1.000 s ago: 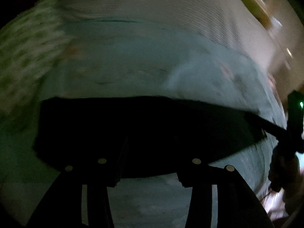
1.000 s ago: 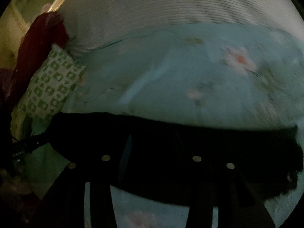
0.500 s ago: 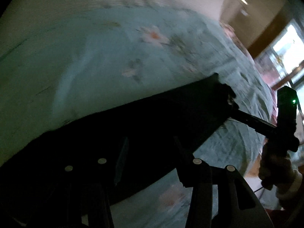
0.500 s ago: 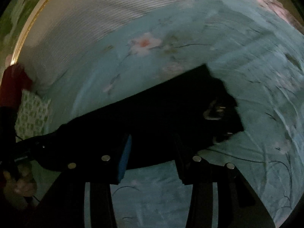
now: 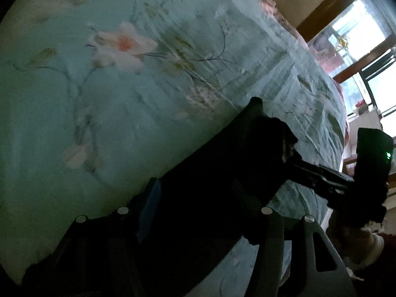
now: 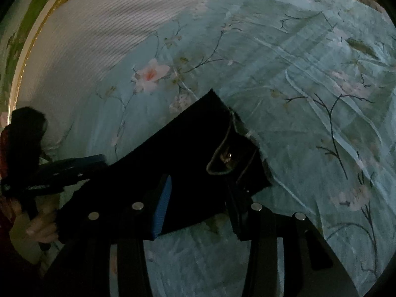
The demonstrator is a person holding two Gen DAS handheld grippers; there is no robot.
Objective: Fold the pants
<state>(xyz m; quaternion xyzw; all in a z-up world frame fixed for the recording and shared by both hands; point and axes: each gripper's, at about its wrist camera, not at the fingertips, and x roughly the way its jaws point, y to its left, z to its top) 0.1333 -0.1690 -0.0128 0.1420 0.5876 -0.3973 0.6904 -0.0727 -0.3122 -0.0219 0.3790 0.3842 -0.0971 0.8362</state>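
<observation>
- Since the earlier frames, both wrist views have rolled and swung across the bed, so the dark band of black fabric pants [image 6: 188,163], which ran level across each picture, now runs as a diagonal, and the waist end with its button and open fly shows in the right wrist view.
- These pants lie stretched over the pale turquoise bedsheet printed with pink flowers and thin dark branches [image 6: 309,79], towards the near edge of the bed, with the waist end pointing to the middle of the sheet.
- Left gripper [image 5: 200,212], a black two-finger tool with a blue pad, has just been opening its jaws; the dark fabric lies between them, and whether the pads press it cannot be told in the dim picture.
- Right gripper [image 6: 200,210] stands about half open with the pants' edge between its fingers; the grip itself is too dark to judge.
- White ribbed bedding [image 6: 104,29] borders the sheet's far edge.
- Bright window panes [image 5: 358,37] show beyond the bed's far corner.
</observation>
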